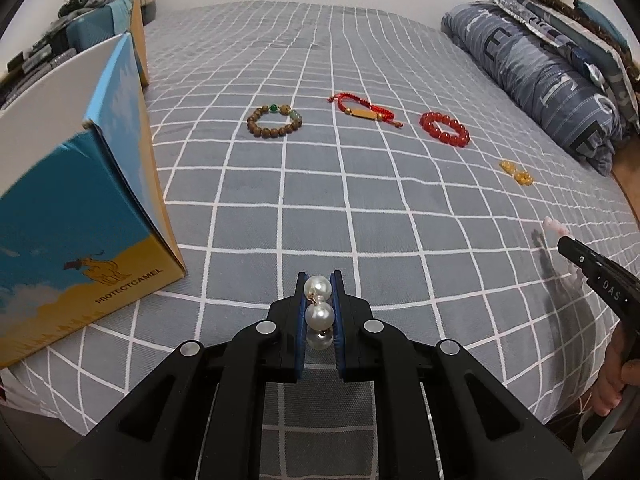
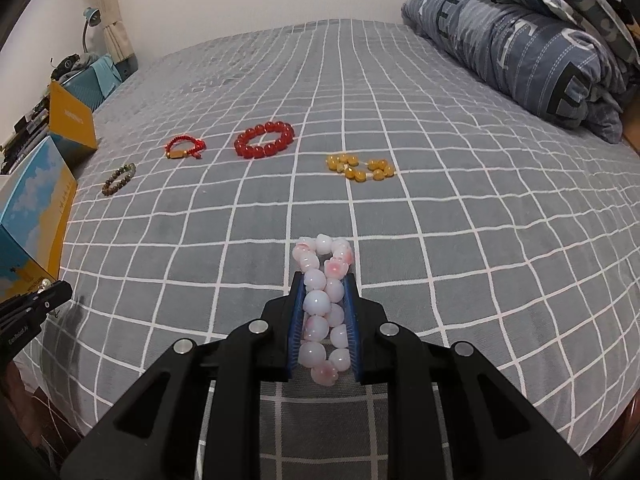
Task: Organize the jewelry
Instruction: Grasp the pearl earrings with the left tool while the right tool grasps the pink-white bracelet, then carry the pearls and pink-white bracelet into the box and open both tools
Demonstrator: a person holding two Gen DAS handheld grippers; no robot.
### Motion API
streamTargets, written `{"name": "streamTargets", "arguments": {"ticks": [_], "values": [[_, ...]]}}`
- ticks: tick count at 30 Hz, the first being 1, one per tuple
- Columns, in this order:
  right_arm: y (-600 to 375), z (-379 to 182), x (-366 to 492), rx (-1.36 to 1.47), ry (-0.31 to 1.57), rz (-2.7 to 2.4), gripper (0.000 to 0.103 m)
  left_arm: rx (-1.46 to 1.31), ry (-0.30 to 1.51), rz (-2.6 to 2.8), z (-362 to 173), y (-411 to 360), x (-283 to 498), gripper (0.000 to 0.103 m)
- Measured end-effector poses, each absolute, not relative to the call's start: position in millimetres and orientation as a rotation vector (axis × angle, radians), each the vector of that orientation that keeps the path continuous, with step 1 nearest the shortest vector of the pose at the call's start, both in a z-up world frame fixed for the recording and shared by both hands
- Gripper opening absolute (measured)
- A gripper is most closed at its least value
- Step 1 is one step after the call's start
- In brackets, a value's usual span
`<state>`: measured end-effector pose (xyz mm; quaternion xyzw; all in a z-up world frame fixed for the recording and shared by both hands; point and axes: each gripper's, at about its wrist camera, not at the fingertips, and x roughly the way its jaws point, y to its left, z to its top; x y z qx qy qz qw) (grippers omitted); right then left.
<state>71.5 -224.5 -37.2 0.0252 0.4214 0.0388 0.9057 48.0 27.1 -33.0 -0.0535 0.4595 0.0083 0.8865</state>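
My left gripper is shut on a white pearl piece, its big pearls stacked between the blue pads. My right gripper is shut on a pink-and-white bead bracelet that sticks out past the fingertips. It also shows at the right edge of the left wrist view as the right gripper. On the grey checked bed lie a brown wooden bead bracelet, a red cord bracelet, a red bead bracelet and a yellow bead bracelet.
A blue and yellow cardboard box with open flaps stands on the bed at the left. A folded blue quilt lies at the far right. A hand holds the right gripper. Cluttered shelves sit beyond the box.
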Motion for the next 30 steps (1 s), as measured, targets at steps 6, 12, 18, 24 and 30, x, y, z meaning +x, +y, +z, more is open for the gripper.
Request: {"name": "streamTargets", "arguments": {"ticks": [6, 12, 18, 24, 30], "values": [[-222.6, -25.8, 68.2, 0.045, 0.848, 0.071, 0.018, -0.113, 0.935, 0.019, -20.8, 27.8, 48.6, 0.010], [-217.3, -10.2, 66.2, 0.029, 0.817, 0.069, 0.018, -0.109, 0.884, 0.018, -2.1, 26.2, 48.2, 0.010], [-212.6, 0.9, 66.4, 0.018, 0.799, 0.068, 0.018, -0.083, 0.853, 0.039, 15.5, 25.0, 48.0, 0.010], [-206.8, 10.5, 67.6, 0.006, 0.788, 0.067, 0.018, -0.057, 0.833, 0.064, 32.9, 26.8, 49.9, 0.010], [-198.5, 23.7, 72.9, -0.009, 0.771, 0.074, 0.018, -0.056, 0.819, 0.077, 49.2, 32.5, 52.7, 0.010]]}}
